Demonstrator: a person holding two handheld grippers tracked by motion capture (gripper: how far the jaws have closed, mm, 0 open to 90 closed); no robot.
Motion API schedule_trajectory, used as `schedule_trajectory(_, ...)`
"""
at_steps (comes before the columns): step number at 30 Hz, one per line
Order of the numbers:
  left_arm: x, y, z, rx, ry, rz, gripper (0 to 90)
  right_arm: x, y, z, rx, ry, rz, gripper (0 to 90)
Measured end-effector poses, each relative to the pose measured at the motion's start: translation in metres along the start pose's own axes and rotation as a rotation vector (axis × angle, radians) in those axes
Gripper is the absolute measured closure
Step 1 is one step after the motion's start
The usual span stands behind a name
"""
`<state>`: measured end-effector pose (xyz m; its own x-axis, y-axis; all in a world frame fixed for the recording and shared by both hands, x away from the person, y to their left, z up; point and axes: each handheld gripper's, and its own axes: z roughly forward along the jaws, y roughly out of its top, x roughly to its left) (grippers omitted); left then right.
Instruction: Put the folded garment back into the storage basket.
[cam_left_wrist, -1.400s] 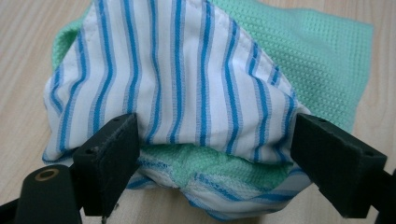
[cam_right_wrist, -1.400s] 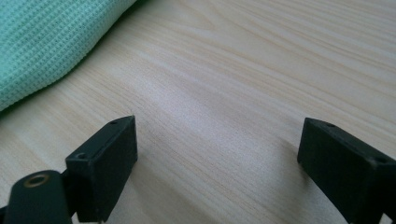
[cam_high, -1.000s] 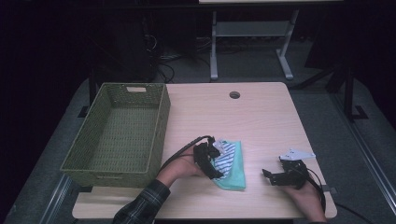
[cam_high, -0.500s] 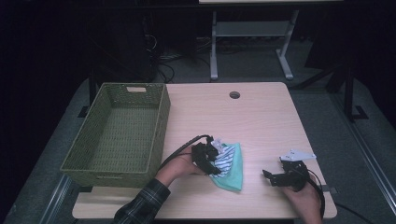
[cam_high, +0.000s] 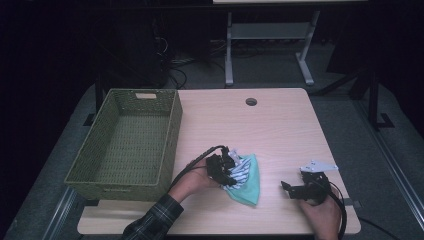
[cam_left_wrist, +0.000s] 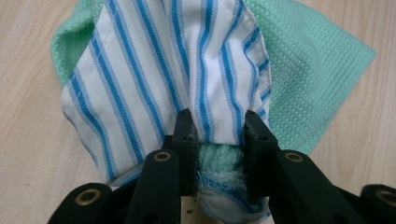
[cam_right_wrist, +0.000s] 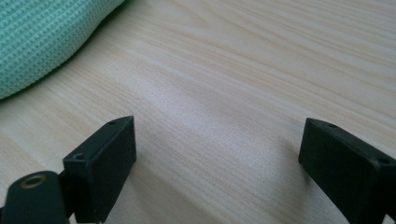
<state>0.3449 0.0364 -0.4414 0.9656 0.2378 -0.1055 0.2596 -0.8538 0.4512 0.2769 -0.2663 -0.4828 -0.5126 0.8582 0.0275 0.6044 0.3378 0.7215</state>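
A white cloth with blue stripes (cam_left_wrist: 154, 70) lies bunched on top of a mint-green waffle cloth (cam_left_wrist: 313, 60) on the wooden table. My left gripper (cam_left_wrist: 217, 128) is shut on a fold of both cloths, striped fabric above and green fabric below between its jaws. In the high view the left gripper (cam_high: 223, 167) sits at the left edge of the striped cloth (cam_high: 241, 172) and the green cloth (cam_high: 252, 186), near the table's front. My right gripper (cam_high: 292, 189) rests low over bare wood to their right. It stands open (cam_right_wrist: 217, 144), with the green cloth (cam_right_wrist: 42, 37) at its far left.
A green woven basket (cam_high: 172, 132) with nothing inside stands on the table's left side, just left of my left hand. A cable hole (cam_high: 251, 102) sits near the far edge. The table's front edge (cam_high: 220, 232) runs close beneath both hands.
The left gripper and the pinched cloths have edged very slightly toward the person. The right gripper has stayed where it was.
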Motion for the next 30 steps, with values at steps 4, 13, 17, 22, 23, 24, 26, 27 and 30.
schedule_trajectory(4, 0.002, 0.0, -0.004, -0.014, -0.003, -0.023, 70.6, 0.0, 0.0, 0.0, 0.001, -0.001, 0.002, 10.8)
schedule_trajectory(13, 0.008, 0.0, -0.023, -0.04, 0.007, -0.076, 70.5, -0.001, 0.0, 0.0, 0.001, -0.013, 0.017, 10.9)
schedule_trajectory(17, 0.01, 0.0, -0.03, -0.054, 0.021, -0.099, 70.5, -0.001, 0.0, 0.0, 0.0, -0.013, 0.017, 10.9)
schedule_trajectory(22, 0.011, 0.001, -0.04, -0.07, 0.026, -0.117, 70.4, -0.001, 0.0, 0.0, -0.001, -0.014, 0.016, 10.9)
schedule_trajectory(23, 0.01, 0.001, -0.042, -0.073, 0.025, -0.123, 70.4, -0.001, 0.0, 0.0, -0.001, -0.014, 0.017, 10.9)
schedule_trajectory(24, 0.011, 0.002, -0.045, -0.074, 0.023, -0.116, 70.4, -0.001, 0.0, 0.0, -0.001, -0.015, 0.017, 10.9)
schedule_trajectory(26, 0.011, 0.002, -0.051, -0.087, 0.018, -0.122, 70.4, -0.001, 0.0, 0.0, -0.002, -0.015, 0.019, 10.9)
schedule_trajectory(27, 0.012, 0.002, -0.054, -0.093, 0.018, -0.124, 70.4, -0.001, 0.0, 0.0, -0.002, -0.015, 0.019, 10.9)
schedule_trajectory(30, 0.013, 0.002, -0.063, -0.106, 0.027, -0.129, 70.4, -0.001, 0.0, 0.0, -0.002, -0.015, 0.02, 10.9)
